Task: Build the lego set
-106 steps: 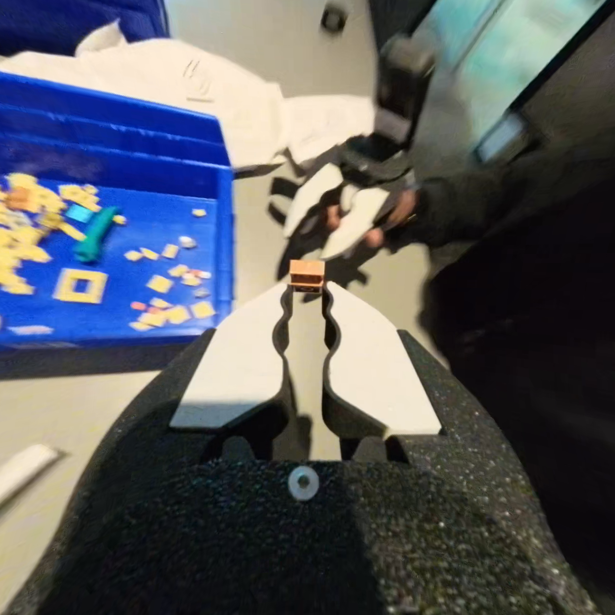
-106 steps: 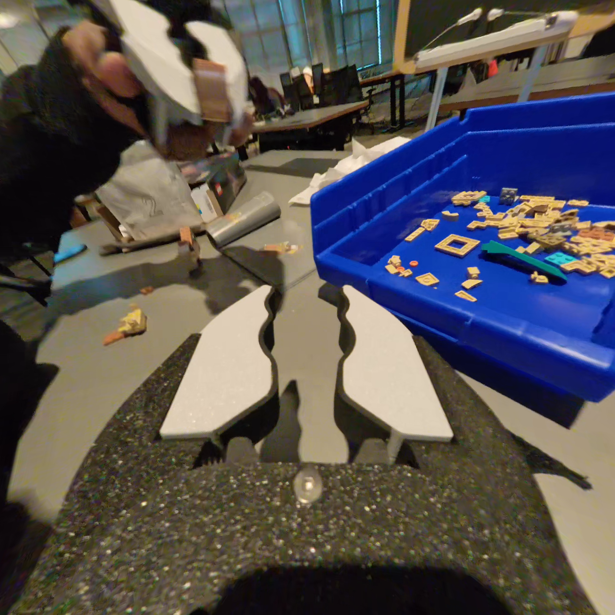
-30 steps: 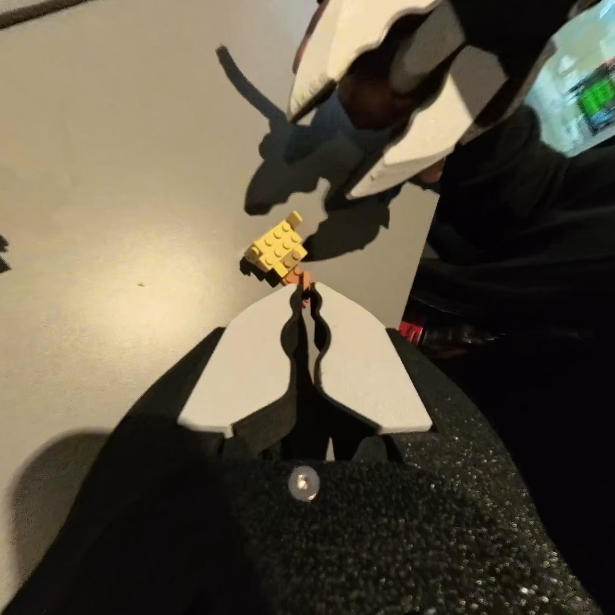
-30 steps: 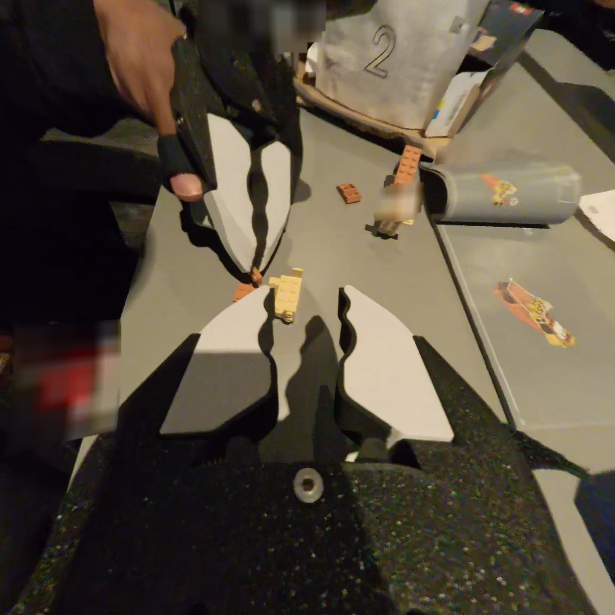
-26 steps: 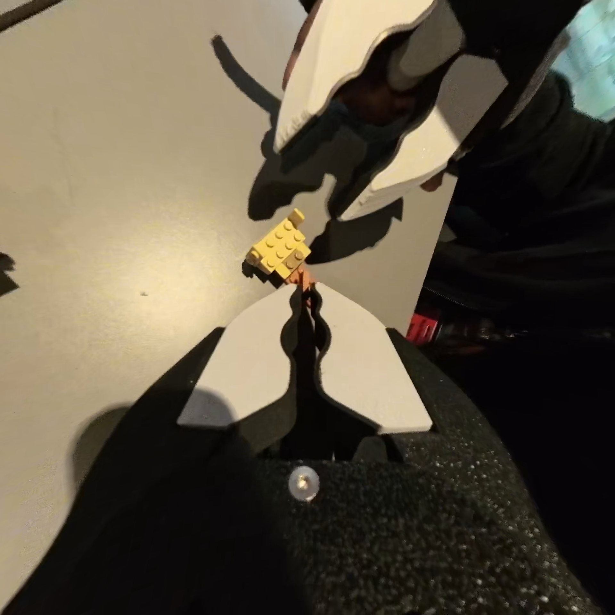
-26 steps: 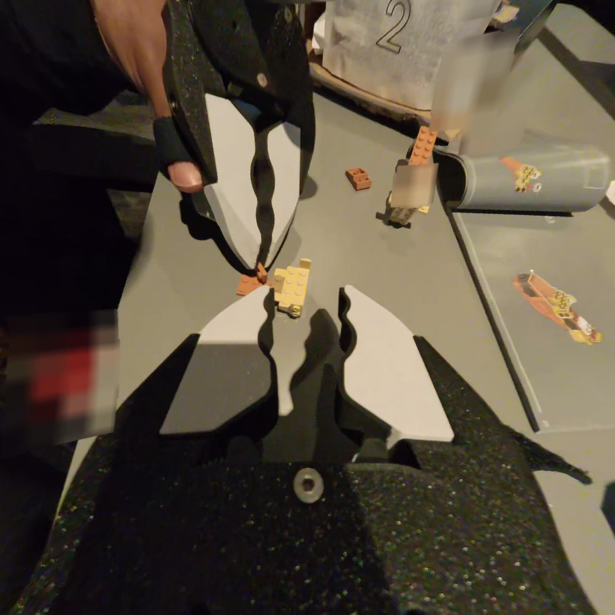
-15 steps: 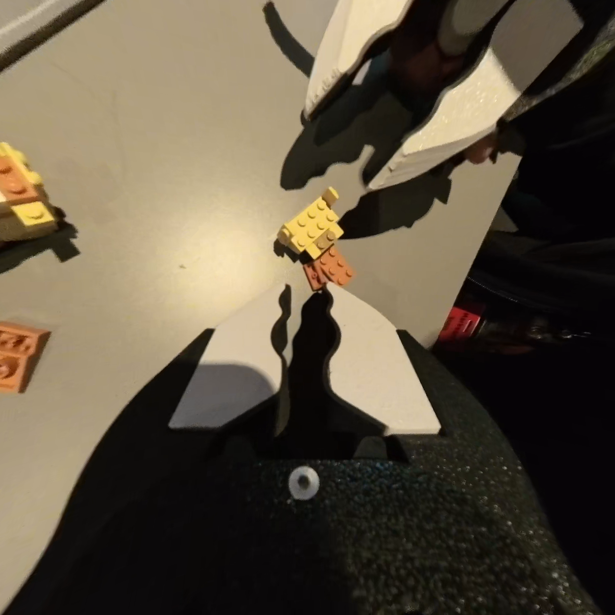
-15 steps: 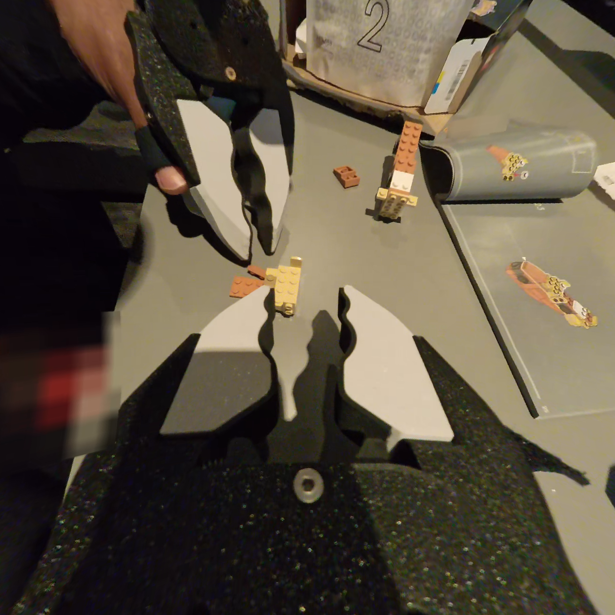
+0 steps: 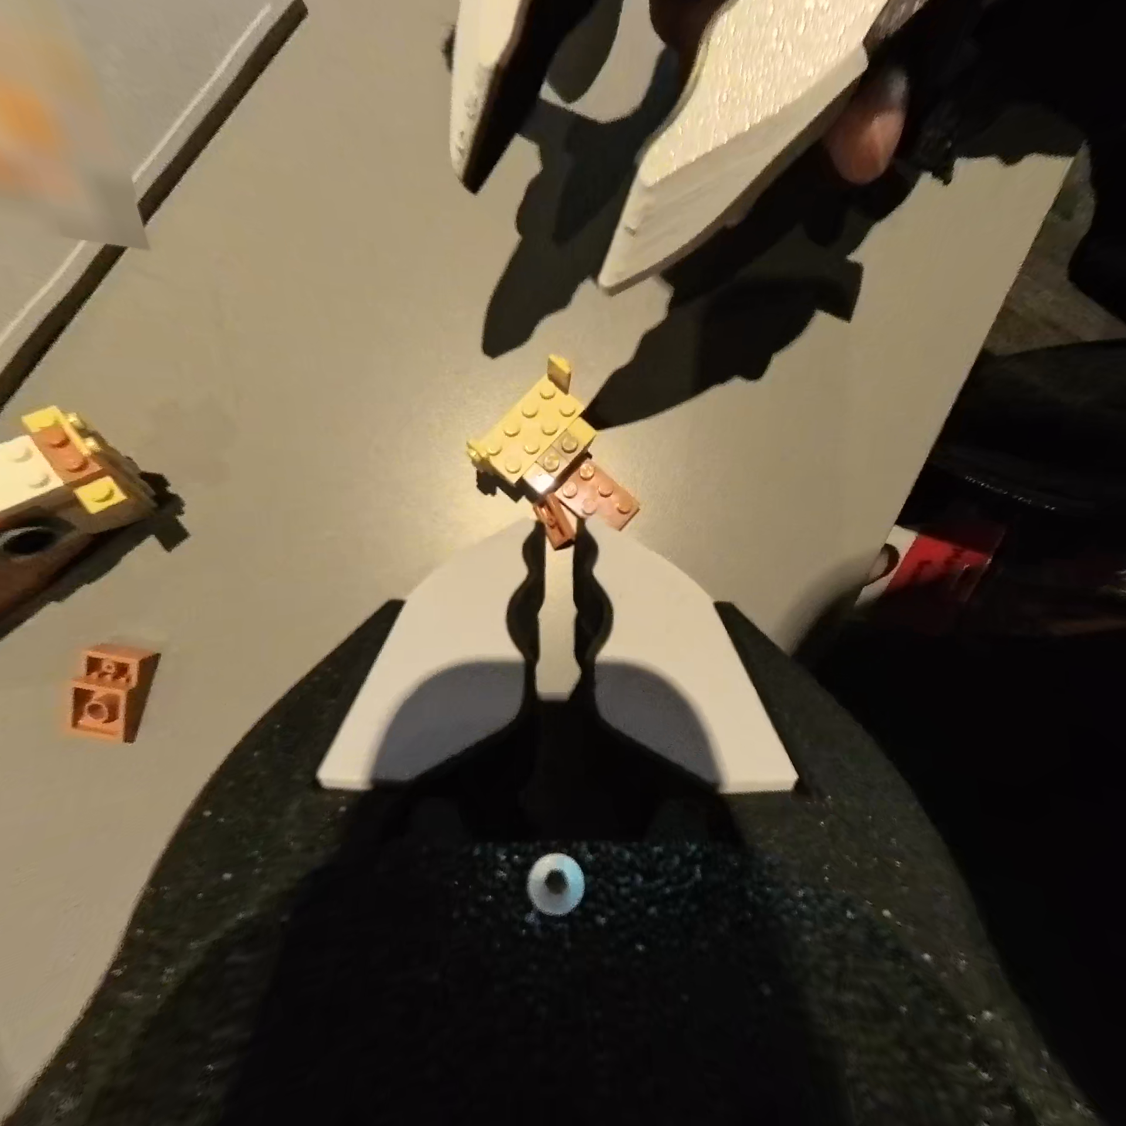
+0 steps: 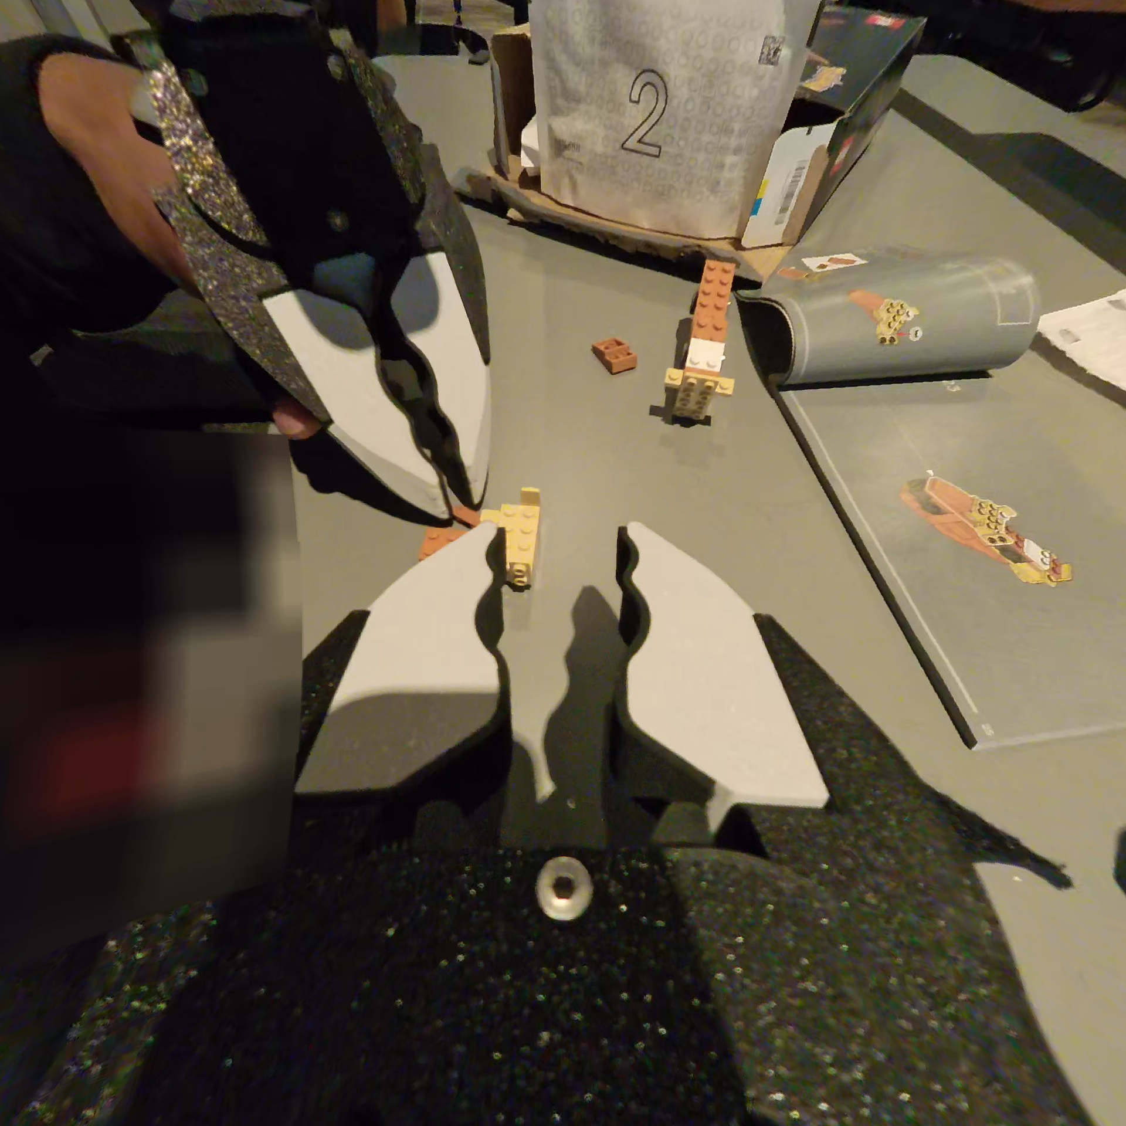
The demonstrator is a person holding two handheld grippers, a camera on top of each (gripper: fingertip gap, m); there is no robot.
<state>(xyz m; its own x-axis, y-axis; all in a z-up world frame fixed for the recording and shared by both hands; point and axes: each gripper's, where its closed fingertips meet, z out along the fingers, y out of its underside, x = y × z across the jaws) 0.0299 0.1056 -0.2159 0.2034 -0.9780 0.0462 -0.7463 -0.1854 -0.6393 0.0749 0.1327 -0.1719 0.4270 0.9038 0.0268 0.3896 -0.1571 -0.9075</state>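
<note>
Since half a second ago, the left tongs [image 9: 557, 536] have narrowed onto a small brown piece [image 9: 555, 525] at the tan plate assembly [image 9: 536, 435], which lies on the worktop [image 9: 304, 341] touching a brown plate [image 9: 600, 493]. Whether they clamp it cannot be told. Right tongs [image 10: 560, 542] stand apart, empty, just beside. The assembly is judged light, rigid and prone to sliding; grip its long edges. A partial model [image 10: 701, 359] and loose brown brick [image 10: 614, 353] lie well apart.

On the grey worktop [image 10: 609, 463], the small yellow studded brick assembly [image 10: 519, 536] lay between both tongs, touching the flat reddish-brown plate [image 9: 600, 496]. Farther back stood the taller brown, white and tan brick build [image 10: 701, 359], with the loose brown brick [image 10: 614, 353] to its left.
</note>
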